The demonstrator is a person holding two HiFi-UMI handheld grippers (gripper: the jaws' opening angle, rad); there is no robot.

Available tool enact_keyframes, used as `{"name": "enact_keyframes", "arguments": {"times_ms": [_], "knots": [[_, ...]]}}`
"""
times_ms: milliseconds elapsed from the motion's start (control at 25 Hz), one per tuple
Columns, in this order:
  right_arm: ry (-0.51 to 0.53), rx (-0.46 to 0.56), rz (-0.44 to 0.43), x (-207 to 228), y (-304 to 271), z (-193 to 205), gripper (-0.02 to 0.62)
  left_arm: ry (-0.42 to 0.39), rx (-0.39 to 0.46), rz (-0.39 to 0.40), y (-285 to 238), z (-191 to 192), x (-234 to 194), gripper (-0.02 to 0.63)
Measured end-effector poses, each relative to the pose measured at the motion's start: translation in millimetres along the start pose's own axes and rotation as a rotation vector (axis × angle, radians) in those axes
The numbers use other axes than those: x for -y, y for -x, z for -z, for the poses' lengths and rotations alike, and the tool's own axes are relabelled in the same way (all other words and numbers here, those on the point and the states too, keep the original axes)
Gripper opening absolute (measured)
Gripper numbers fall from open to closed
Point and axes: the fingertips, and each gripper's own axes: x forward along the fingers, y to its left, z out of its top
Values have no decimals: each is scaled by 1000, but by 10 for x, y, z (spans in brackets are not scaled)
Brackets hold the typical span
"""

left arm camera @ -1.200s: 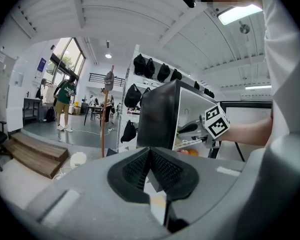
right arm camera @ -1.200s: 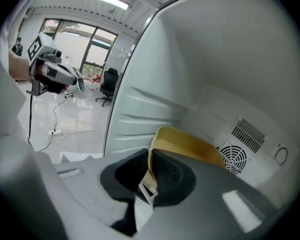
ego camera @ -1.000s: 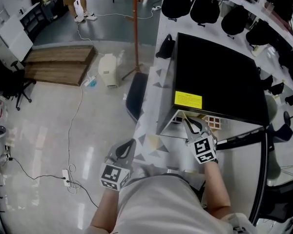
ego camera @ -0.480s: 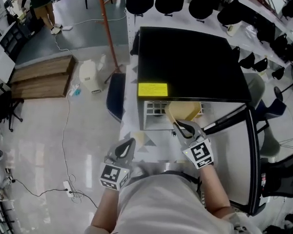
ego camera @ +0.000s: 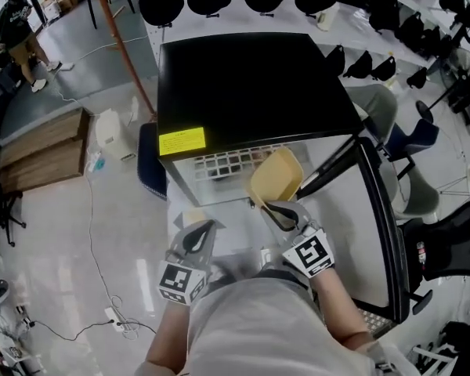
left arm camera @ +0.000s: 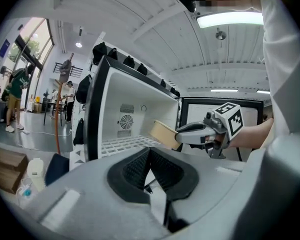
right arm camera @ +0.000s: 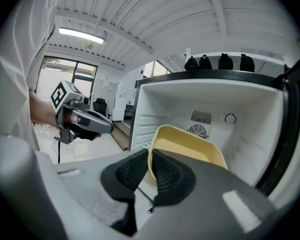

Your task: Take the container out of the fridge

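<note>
1. The black mini fridge point(ego camera: 251, 84) sat with its door point(ego camera: 360, 186) swung wide open to the right, and a yellow sticker point(ego camera: 182, 141) was on the front edge of its top.
2. The right gripper point(ego camera: 278, 212) was clamped on the near rim of the yellow container point(ego camera: 276, 175). In the right gripper view the rim sat squarely between the two dark pads of that gripper point(right arm camera: 150, 171).
3. The container point(right arm camera: 190, 146) was held up in the air and tilted, right at the fridge's mouth. From the head view its far end overlapped the front of the white wire shelf point(ego camera: 227, 163). Couldn't tell if it was fully clear of the opening.
4. It looked empty inside from the right gripper view, with the fridge's fan vent point(right arm camera: 201, 117) on the back wall behind it.
5. The left gripper point(ego camera: 197, 240) hung lower left of the fridge front, well apart from the container. Its own view showed the left gripper point(left arm camera: 150, 171) with jaws closed together and nothing in them.
6. From that view the container point(left arm camera: 162, 133) showed side-on, just at the right end of the shelf point(left arm camera: 122, 145).
</note>
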Motion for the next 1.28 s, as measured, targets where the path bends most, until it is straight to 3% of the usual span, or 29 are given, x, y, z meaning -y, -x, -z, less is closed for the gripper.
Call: {"name": "enact_keyframes", "arguments": {"times_ms": [760,1280], "knots": [[-74,56,-2,146,638,256,28,-34,8,167,-658,-127,677,8],[-96,101,-21,229,807,314,28,-44,8,197,-815,-142,890,8]]}}
